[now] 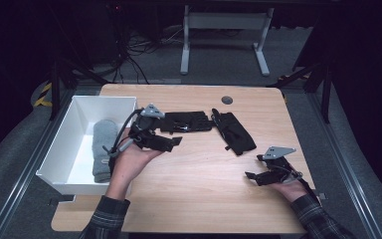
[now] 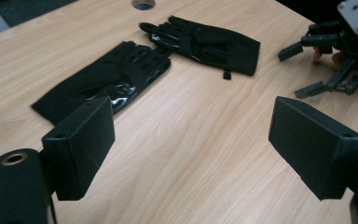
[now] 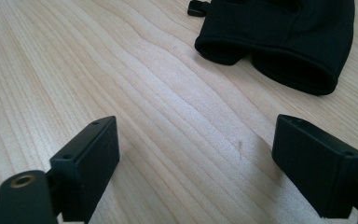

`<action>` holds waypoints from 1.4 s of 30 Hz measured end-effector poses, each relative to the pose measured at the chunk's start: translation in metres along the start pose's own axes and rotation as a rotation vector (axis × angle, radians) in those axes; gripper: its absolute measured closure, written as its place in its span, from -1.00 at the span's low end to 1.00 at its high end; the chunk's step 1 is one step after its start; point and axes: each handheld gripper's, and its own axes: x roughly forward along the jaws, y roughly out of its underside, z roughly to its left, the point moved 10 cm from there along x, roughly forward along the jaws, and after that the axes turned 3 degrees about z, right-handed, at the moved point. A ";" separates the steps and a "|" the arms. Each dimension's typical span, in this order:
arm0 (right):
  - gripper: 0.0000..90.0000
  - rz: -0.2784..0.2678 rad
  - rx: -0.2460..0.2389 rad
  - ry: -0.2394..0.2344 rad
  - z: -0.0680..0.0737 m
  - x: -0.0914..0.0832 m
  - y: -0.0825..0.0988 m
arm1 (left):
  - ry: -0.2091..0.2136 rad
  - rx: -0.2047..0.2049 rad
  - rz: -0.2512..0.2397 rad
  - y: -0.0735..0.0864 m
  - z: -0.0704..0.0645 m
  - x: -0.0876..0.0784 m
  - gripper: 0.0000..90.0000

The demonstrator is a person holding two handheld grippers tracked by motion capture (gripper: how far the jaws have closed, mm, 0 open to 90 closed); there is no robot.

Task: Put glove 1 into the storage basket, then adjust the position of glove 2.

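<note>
2 black gloves flat on the wooden table (image 1: 199,189), fingertips nearly meeting mid-table. Left glove (image 1: 186,121) lies roughly across the table, just right of the white bin (image 1: 74,149). Right glove (image 1: 235,131) lies angled, cuff toward the person's right side.

Left gripper (image 1: 175,142) sits just in front of the left glove, between bin and glove, pointing right. Jaws wide apart, nothing between them; in the left gripper view bare tabletop shows between the pads and the left glove (image 2: 107,86) is just beyond the left jaw, not touched. Right glove (image 2: 205,42) farther off, with the right gripper (image 2: 307,70) at the top-right corner.

Right gripper (image 1: 251,176) low over the table near the front right, pointing left, jaws spread wide, empty. In the right gripper view the right glove's (image 3: 284,37) open cuff faces the camera, near but apart from the jaws.

Bin holds a grey rolled cloth item (image 1: 103,149), can't tell exactly what.
</note>
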 end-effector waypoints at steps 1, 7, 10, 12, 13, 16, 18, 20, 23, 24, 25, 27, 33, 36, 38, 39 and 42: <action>-0.63 0.013 0.003 -0.002 0.000 0.000 0.000 | 0.011 0.002 0.004 0.002 -0.004 0.005 -0.66; -0.57 0.040 -0.010 0.004 -0.002 -0.001 -0.013 | 0.023 0.032 0.030 0.023 -0.021 0.040 -0.66; -0.51 0.038 -0.009 0.000 -0.002 0.000 -0.022 | 0.038 0.035 0.039 0.034 -0.025 0.052 -0.66; -0.42 0.026 -0.002 -0.012 -0.003 0.003 -0.033 | 0.044 0.035 0.054 0.042 -0.028 0.061 -0.66; -0.42 0.026 -0.002 -0.012 -0.003 0.003 -0.033 | 0.047 0.037 0.065 0.048 -0.029 0.065 -0.66; -0.34 0.018 0.003 -0.016 -0.006 0.007 -0.045 | 0.054 0.039 0.097 0.064 -0.032 0.077 -0.67; -0.24 -0.001 0.012 -0.022 -0.009 0.009 -0.052 | 0.048 0.043 0.121 0.075 -0.033 0.084 -0.68; -0.18 -0.010 0.018 -0.017 -0.013 0.012 -0.059 | 0.052 0.044 0.129 0.083 -0.033 0.088 -0.69; -0.05 -0.032 0.026 -0.012 -0.019 0.015 -0.068 | 0.045 0.036 0.131 0.093 -0.032 0.093 -0.70; 0.00 -0.030 0.024 -0.006 -0.021 0.016 -0.070 | 0.037 0.044 0.132 0.096 -0.030 0.094 -0.71; 0.06 -0.033 0.027 0.000 -0.023 0.017 -0.073 | 0.040 0.043 0.133 0.099 -0.030 0.095 -0.71; 0.21 -0.050 0.039 0.004 -0.027 0.019 -0.078 | 0.038 0.045 0.147 0.104 -0.029 0.095 -0.76; 0.89 -0.066 0.052 0.043 -0.039 0.026 -0.085 | 0.030 0.052 0.172 0.121 -0.030 0.100 -0.90; 1.00 -0.054 0.050 0.067 -0.046 0.032 -0.084 | 0.024 0.070 0.192 0.126 -0.029 0.101 -0.95; 1.00 -0.036 0.049 0.064 -0.048 0.038 -0.081 | 0.012 0.094 0.199 0.129 -0.028 0.103 -1.00; 1.00 -0.024 0.045 0.065 -0.049 0.041 -0.079 | 0.010 0.107 0.202 0.130 -0.028 0.102 -1.00; 1.00 0.006 0.039 0.059 -0.049 0.046 -0.073 | 0.006 0.134 0.164 0.131 -0.027 0.103 -1.00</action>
